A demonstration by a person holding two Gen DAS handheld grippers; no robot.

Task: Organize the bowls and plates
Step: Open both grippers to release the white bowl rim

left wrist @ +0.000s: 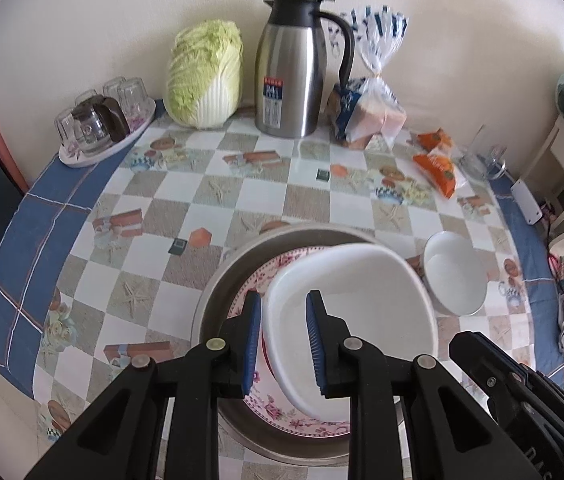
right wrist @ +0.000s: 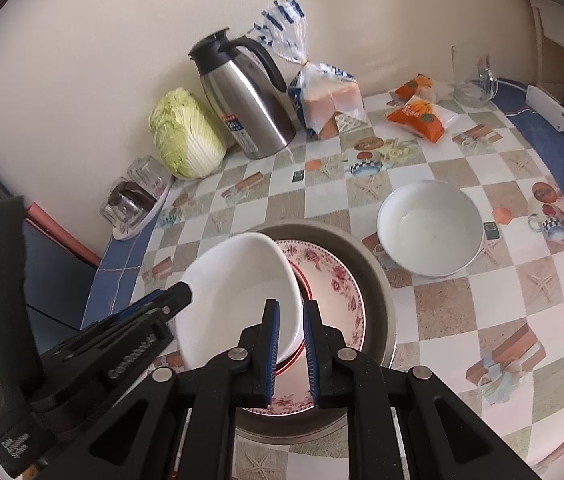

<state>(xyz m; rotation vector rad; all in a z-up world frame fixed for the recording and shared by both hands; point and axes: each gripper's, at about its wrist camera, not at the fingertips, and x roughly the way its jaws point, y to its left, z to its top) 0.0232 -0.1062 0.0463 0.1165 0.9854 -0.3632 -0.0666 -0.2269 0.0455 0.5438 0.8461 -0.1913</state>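
A white bowl (left wrist: 350, 320) is held tilted over a pink floral plate (left wrist: 258, 280) that lies in a grey metal basin (left wrist: 218, 280). My left gripper (left wrist: 284, 344) straddles the bowl's left rim with its jaws around it. My right gripper (right wrist: 292, 344) straddles the bowl's (right wrist: 238, 292) right rim, above the floral plate (right wrist: 334, 280) and the basin (right wrist: 378, 280). A second white bowl (left wrist: 456, 276) stands upright on the table to the right of the basin; it also shows in the right wrist view (right wrist: 430, 228).
At the back stand a napa cabbage (left wrist: 206, 76), a steel thermos jug (left wrist: 294, 68), a bagged loaf of bread (left wrist: 366, 112), orange snack packets (left wrist: 438, 160), a glass mug (left wrist: 482, 156) and a tray of upturned glasses (left wrist: 102, 124). The checked tablecloth (left wrist: 202, 200) covers the round table.
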